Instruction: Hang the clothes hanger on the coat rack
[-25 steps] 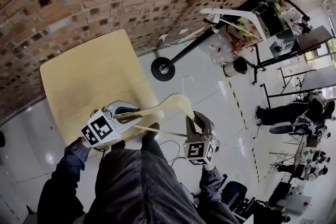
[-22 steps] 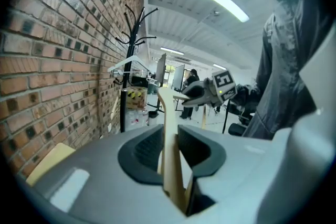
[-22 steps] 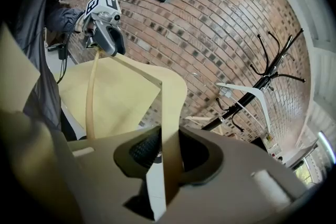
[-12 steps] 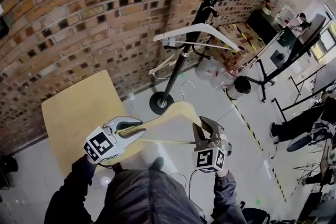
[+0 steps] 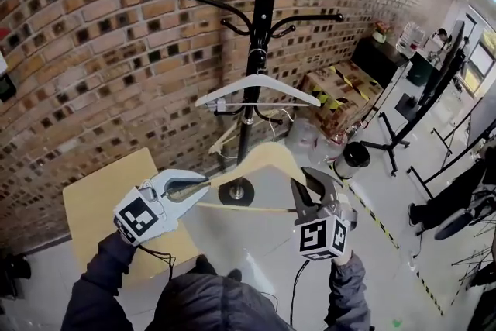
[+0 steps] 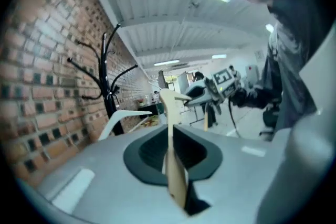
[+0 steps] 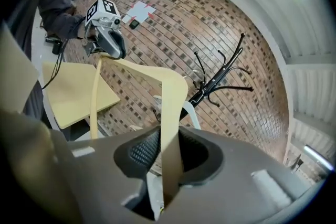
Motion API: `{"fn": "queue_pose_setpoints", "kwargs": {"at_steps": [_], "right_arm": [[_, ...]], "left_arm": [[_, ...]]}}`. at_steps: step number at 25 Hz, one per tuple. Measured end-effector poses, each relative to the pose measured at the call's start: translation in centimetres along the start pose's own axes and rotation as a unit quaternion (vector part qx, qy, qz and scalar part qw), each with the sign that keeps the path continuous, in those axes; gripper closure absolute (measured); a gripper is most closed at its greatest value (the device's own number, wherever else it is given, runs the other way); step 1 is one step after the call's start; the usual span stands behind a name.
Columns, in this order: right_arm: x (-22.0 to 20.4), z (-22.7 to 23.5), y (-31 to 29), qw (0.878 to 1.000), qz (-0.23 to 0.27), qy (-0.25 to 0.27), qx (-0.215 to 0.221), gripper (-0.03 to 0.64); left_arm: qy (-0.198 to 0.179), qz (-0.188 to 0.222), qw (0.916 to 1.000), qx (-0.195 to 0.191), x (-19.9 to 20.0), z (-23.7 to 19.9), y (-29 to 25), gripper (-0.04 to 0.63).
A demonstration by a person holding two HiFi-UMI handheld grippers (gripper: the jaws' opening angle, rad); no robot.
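1. Brickwork (image 5: 93, 27) fills the far side of the scene, and a black coat rack (image 5: 262, 19) stands upright against it with its curved hooks spread at the top.
2. A white hanger (image 5: 260, 85) hangs on the rack's pole below those hooks, with its shoulders spread to left and right.
3. Nearer, a wooden hanger (image 5: 260, 159) is in the air, clear of the rack and lower than the white one, held between two hand-held tools.
4. The left gripper (image 5: 203, 184) has the left end of the wooden hanger between its jaws. The left gripper view shows the pale wood standing edge-on in the slot, with the jaws closing on it.
5. The right gripper (image 5: 310, 184) clamps the hanger's right arm. In the right gripper view the flat strip of wood runs up through the jaws, which press on it from both sides.
6. In the head view the rack's round base (image 5: 236, 191) shows on the pale floor (image 5: 372, 260), framed between the wooden hanger's shoulders and its thin lower bar.
7. A light wooden table (image 5: 101, 205) stands at the near left against the wall, below the left gripper.
8. The person's dark sleeves (image 5: 97, 283) reach in from the near edge to both tools.
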State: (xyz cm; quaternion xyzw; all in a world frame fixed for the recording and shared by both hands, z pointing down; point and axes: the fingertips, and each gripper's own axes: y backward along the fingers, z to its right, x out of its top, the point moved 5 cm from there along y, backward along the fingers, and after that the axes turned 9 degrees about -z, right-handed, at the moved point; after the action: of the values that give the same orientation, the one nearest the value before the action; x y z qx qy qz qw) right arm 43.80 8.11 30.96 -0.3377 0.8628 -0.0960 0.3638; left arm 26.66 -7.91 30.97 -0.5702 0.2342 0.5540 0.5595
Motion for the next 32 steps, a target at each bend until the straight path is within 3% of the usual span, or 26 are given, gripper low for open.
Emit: {"fn": "queue_pose_setpoints", "kwargs": {"at_steps": [1,4,6,8,13,17,25,32], "right_arm": [[0.7,0.9,-0.2,1.0,0.001,0.011,-0.005,0.518],[3.3,4.0,-0.6,0.999,0.012,0.032,-0.034,0.522],[5.1,6.6,-1.0,0.998,0.021,0.028,-0.045,0.522],[6.9,9.5,-1.5,0.998,0.031,0.032,-0.055,0.522],[11.3,15.5,-3.8,0.994,0.047,0.066,-0.077,0.522],[14.4,20.0,-6.4,0.99,0.053,0.085,-0.1,0.522],[20.7,25.0,-11.0,0.993,0.094,0.05,-0.06,0.522],[21.2,28.2,-14.0,0.994,0.077,0.002,-0.072,0.522]], "left_arm": [[-0.019,0.0,0.9997,0.013,1.2,-0.6,0.1,0.595],[-0.02,0.019,0.9993,0.024,4.2,-3.0,0.1,0.595],[-0.039,0.026,0.9973,0.056,5.5,-5.1,0.2,0.595],[-0.047,0.058,0.9934,0.087,7.0,-7.2,0.8,0.595],[-0.037,0.121,0.9858,0.11,8.6,-12.1,4.0,0.595],[-0.008,0.138,0.982,0.129,6.7,-14.6,5.0,0.595],[0.03,0.11,0.9875,0.109,1.3,-14.4,4.2,0.595],[0.058,0.107,0.988,0.095,-1.6,-13.9,4.0,0.595]]}}
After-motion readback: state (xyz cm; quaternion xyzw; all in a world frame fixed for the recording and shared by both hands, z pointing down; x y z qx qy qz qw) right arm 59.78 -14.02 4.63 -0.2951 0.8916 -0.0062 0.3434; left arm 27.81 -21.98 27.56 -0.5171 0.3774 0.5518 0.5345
